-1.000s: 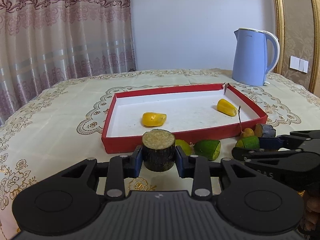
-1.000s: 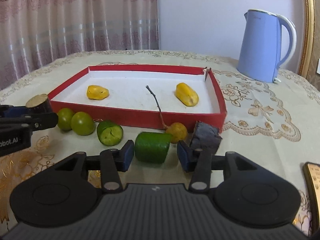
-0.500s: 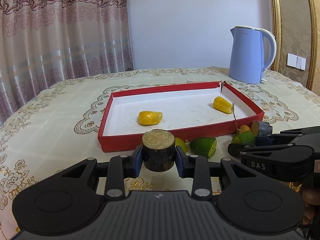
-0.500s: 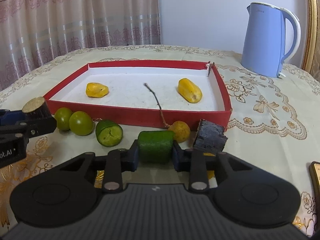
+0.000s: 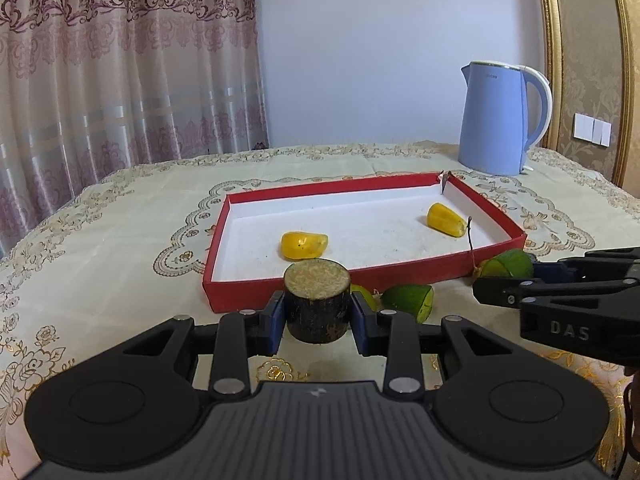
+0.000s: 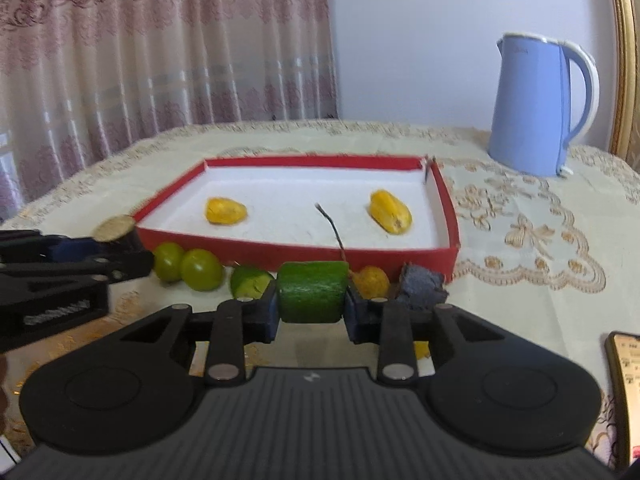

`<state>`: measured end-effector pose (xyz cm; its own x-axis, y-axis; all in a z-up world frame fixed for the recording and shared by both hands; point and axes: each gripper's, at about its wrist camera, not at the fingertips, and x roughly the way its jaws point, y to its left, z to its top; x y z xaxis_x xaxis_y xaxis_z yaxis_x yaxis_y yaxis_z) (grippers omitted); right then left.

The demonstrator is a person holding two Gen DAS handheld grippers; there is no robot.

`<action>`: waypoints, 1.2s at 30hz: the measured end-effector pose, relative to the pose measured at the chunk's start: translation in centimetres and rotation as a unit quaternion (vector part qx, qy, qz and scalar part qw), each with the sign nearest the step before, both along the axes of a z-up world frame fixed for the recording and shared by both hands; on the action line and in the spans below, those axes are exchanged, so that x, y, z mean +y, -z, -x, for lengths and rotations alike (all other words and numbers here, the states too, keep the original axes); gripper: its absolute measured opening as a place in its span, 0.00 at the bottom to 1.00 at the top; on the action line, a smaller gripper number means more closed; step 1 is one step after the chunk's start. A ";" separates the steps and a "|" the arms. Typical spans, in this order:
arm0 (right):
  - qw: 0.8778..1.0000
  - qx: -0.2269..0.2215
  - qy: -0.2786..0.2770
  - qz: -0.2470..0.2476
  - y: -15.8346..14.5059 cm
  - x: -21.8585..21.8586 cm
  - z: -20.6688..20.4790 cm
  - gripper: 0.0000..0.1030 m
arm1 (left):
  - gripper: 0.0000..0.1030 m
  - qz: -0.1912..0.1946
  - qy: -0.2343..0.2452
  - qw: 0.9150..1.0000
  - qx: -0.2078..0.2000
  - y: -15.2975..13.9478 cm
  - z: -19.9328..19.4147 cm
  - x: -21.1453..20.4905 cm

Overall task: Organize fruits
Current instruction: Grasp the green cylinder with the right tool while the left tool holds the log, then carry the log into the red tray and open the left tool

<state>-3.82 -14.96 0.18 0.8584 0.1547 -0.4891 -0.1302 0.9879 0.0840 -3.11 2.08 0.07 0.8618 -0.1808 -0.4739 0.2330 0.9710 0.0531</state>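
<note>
So both grippers have something clamped right now. The left gripper [image 5: 317, 317] is squeezed onto a dark stubby cylinder [image 5: 317, 300] with a pale cut top, held upright between the blue pads, just in front of the near wall of the red tray [image 5: 404, 270]. The right gripper [image 6: 311, 309] has its pads pressed on a green fruit chunk [image 6: 312, 291], also right in front of the tray's near edge.

Inside the tray there are two yellow pieces: one on the left [image 6: 225, 211], one on the right [image 6: 390, 211]. On the tablecloth along the tray's front sit two round green fruits [image 6: 188, 267] touching each other, a cut lime half [image 6: 250, 282], a small yellow fruit with a long stem [image 6: 373, 280] and a dark blocky chunk [image 6: 421, 288]. A blue kettle [image 6: 536, 108] stands far back right
</note>
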 end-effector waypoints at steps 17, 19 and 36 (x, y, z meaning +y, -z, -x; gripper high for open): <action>1.000 -0.013 -0.016 -0.021 -0.4 -0.9 1.3 0.29 | 0.32 0.006 0.015 1.000 -0.025 -2.3 -1.5 0.0; 1.000 -0.013 -0.017 -0.022 -0.4 -1.0 1.4 0.29 | 0.32 0.003 0.019 0.999 -0.028 -2.5 -2.3 -0.3; 0.999 -0.014 -0.017 -0.029 -0.5 -1.5 1.9 0.29 | 0.32 -0.051 0.041 0.997 -0.050 -2.1 -8.3 -5.1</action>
